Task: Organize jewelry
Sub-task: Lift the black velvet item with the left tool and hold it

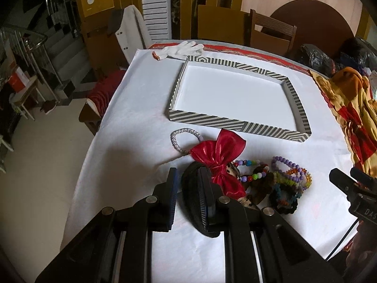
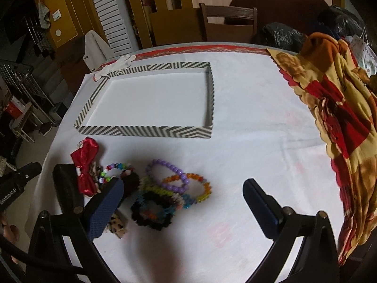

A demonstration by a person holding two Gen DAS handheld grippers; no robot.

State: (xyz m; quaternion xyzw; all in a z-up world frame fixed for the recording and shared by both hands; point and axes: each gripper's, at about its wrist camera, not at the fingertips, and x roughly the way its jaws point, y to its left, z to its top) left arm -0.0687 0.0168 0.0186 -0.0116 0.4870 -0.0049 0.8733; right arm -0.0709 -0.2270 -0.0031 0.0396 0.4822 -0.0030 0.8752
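While the striped tray [image 1: 238, 123] sits with nothing in it in the upper middle of both views, the jewelry is all heaped on the white cloth [image 1: 141, 99] below it, so the sorting has barely begun.

In the left wrist view the left gripper [image 1: 187, 198] fills the bottom centre, its jaws drawn close together. A dark oval piece [image 1: 190, 186], perhaps a headband or a hair clip, shows between the pads, and it looks pinched against the right-hand one, though I cannot be sure how firmly. Just right of it lie a red bow [image 1: 221, 158], a silver braided band [image 1: 181, 139] to the upper left, and a tangle of bead bracelets [image 1: 287, 174] and scrunchies.

In the right wrist view the right gripper [image 2: 186, 198] hangs over the heap at lower centre with its jaws wide apart and nothing held; the purple bead bracelet [image 2: 169, 176] lies just above it.

My reading is that the first pick is in hand. Next, the dark piece needs carrying up over the near striped wall and setting inside the tray, without dragging the bow along.
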